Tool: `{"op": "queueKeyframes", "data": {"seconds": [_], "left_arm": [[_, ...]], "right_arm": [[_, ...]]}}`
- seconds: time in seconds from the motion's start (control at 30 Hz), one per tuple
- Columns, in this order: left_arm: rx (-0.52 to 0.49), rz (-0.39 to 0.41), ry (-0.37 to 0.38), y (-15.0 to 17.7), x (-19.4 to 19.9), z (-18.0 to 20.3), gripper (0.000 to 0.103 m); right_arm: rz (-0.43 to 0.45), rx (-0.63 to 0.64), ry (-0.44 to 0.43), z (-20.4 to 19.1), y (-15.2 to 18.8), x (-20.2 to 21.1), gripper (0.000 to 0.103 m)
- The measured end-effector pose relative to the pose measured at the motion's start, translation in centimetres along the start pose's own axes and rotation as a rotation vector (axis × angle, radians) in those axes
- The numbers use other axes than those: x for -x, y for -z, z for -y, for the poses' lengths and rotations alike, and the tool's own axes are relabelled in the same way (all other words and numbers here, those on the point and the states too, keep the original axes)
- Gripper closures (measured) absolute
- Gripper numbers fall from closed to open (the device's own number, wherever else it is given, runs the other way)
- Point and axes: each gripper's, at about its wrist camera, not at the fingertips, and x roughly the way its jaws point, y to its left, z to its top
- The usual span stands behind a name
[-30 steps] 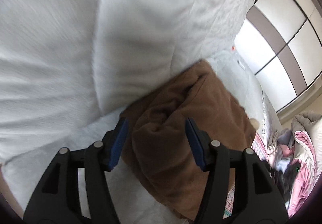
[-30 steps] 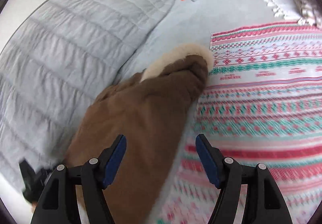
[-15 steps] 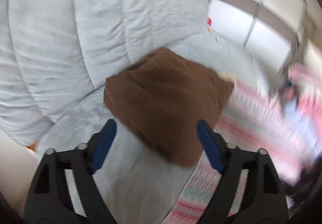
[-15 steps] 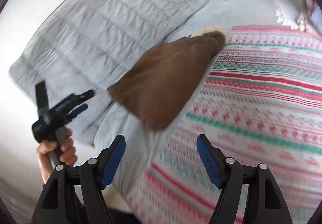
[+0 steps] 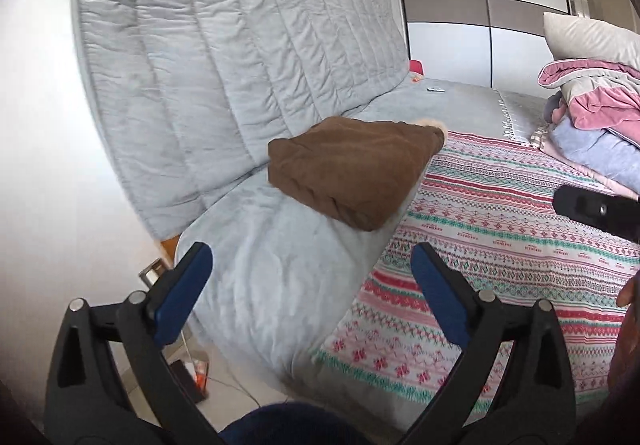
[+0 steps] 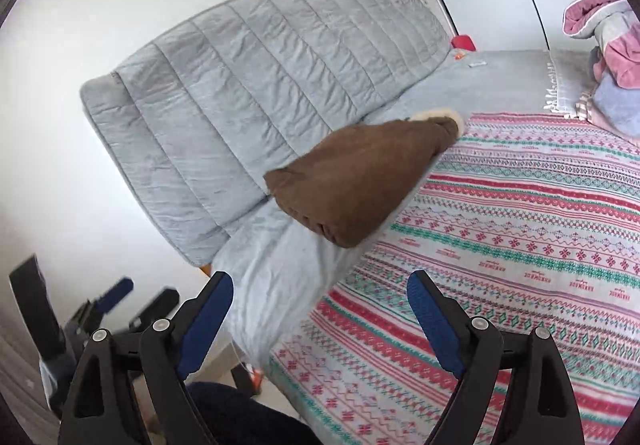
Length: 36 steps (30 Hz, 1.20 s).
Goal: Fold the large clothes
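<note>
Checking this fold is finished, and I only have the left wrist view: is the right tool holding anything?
Observer: No. The right tool is open and empty, well short of the folded brown jacket.
Operator: How does my left tool look from there?
Observer: The left tool shows blurred at the lower left, off the corner of the bed.

The only lettering found is on the patterned bedspread (image 5: 520, 229) (image 6: 540, 245): a short word in red capitals, repeated at intervals along the pale bands between the red and green rows. It is too small and blurred in both views to be read with certainty. No other text, label, brand, number or sign is legible on any item.
</note>
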Motion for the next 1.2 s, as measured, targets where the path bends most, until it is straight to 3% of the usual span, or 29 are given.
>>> {"op": "queueKeyframes", "data": {"seconds": [0.17,0.4,0.6,0.93,1.2], "left_arm": [[0.018,0.011,-0.009,1.7,2.5,-0.5,0.004],[0.025,0.034,-0.005,4.2,4.4,-0.9,0.003],[0.032,0.059,-0.051,4.6,5.0,-1.6,0.001],[0.026,0.067,-0.072,4.9,4.2,-1.0,0.001],[0.033,0.023,-0.085,5.2,3.3,-0.8,0.001]], "right_arm": [[0.052,0.004,-0.024,-2.1,3.0,1.5,0.012],[0.054,0.201,0.053,-6.2,5.0,2.3,0.009],[0.064,0.311,0.104,-8.5,6.9,2.0,0.006],[0.054,0.353,0.178,-8.0,8.9,1.4,0.005],[0.051,0.349,0.194,-7.4,8.9,1.4,0.004]]}}
